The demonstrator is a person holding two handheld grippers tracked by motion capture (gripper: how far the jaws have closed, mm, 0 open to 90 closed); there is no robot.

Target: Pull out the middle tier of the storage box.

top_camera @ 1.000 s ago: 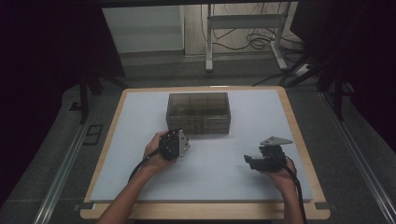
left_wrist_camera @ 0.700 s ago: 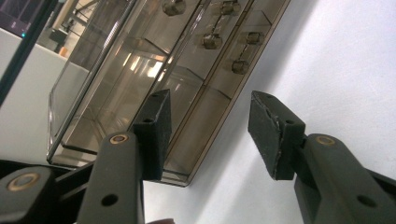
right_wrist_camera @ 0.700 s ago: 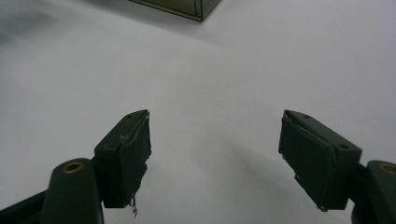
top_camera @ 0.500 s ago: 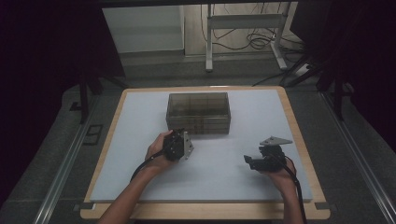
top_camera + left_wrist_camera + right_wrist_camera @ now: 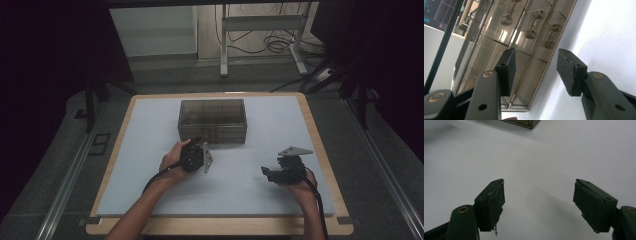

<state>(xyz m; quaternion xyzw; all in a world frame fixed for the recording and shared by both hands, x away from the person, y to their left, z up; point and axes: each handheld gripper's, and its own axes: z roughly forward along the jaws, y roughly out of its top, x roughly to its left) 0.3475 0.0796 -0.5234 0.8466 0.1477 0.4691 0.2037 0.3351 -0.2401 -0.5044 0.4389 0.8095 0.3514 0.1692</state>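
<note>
A smoky see-through drawer cabinet (image 5: 213, 120) stands at the middle back of the white mat. In the left gripper view its front (image 5: 519, 47) fills the upper left, with small knobbed drawers. My left gripper (image 5: 196, 150) is turned on its side just in front of the cabinet's lower left corner, jaws open and empty (image 5: 535, 71). My right gripper (image 5: 267, 174) rests low over the mat at the right, pointing left, open with nothing between its pads (image 5: 539, 205).
The white mat (image 5: 150, 150) lies on a wooden board (image 5: 320, 145) with raised edges. A corner of the cabinet (image 5: 524, 123) shows at the top of the right gripper view. Beyond the table stand a metal frame's legs (image 5: 260, 30) and floor cables.
My left gripper has crept slightly forward toward the cabinet front. The right gripper has stayed where it was.
</note>
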